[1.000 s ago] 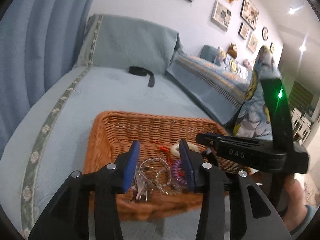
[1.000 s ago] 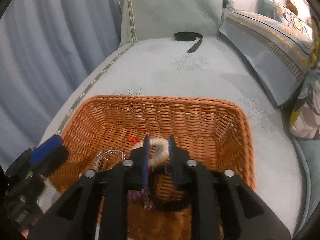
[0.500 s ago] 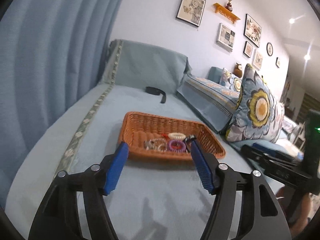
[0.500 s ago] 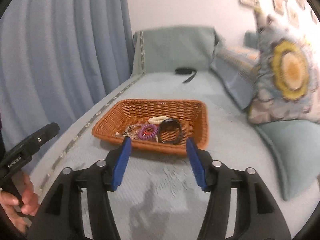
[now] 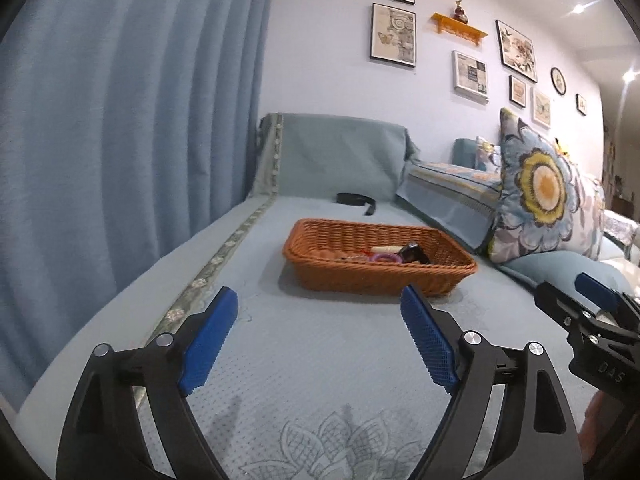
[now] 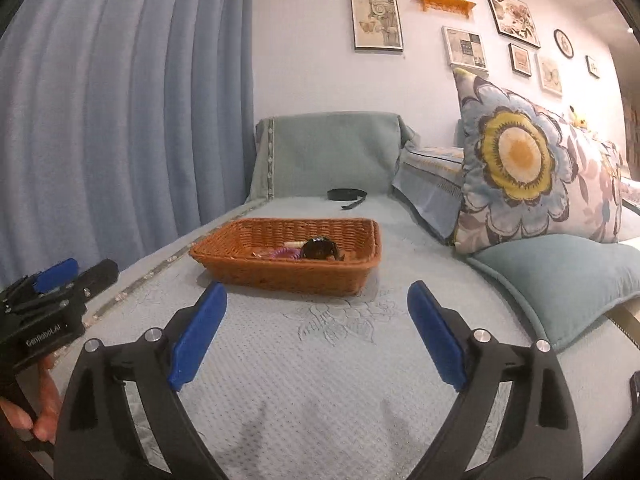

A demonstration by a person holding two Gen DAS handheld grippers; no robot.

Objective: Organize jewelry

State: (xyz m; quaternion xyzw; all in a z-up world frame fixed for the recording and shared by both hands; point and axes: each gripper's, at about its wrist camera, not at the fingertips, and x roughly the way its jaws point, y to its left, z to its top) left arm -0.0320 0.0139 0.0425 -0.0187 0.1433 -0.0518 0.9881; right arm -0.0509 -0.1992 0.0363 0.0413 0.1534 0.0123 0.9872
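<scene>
An orange wicker basket (image 5: 340, 268) (image 6: 280, 274) sits on the pale blue sofa cover, some way ahead of both grippers. Inside it lie a purple coil band (image 5: 385, 258) (image 6: 285, 254), a cream bangle (image 5: 386, 249), a black watch (image 5: 414, 254) (image 6: 320, 249) and a barely visible chain. My left gripper (image 5: 318, 322) has its blue pads wide apart and still opening, with nothing between them. My right gripper (image 6: 316, 322) likewise stands wide, its jaws opening and empty. Each gripper shows at the edge of the other's view, the right (image 5: 592, 312) and the left (image 6: 56, 284).
A black strap (image 5: 356, 200) (image 6: 346, 194) lies behind the basket near the sofa's backrest. A flowered cushion (image 5: 540, 196) (image 6: 520, 168) and a plain teal cushion (image 6: 560, 276) lean at the right. Blue curtains (image 5: 120, 120) hang along the left. A hand (image 6: 40, 416) grips the left tool's handle.
Both grippers pulled back from over the basket's contents to well in front of it, and both sets of jaws widened. Nothing came away with them.
</scene>
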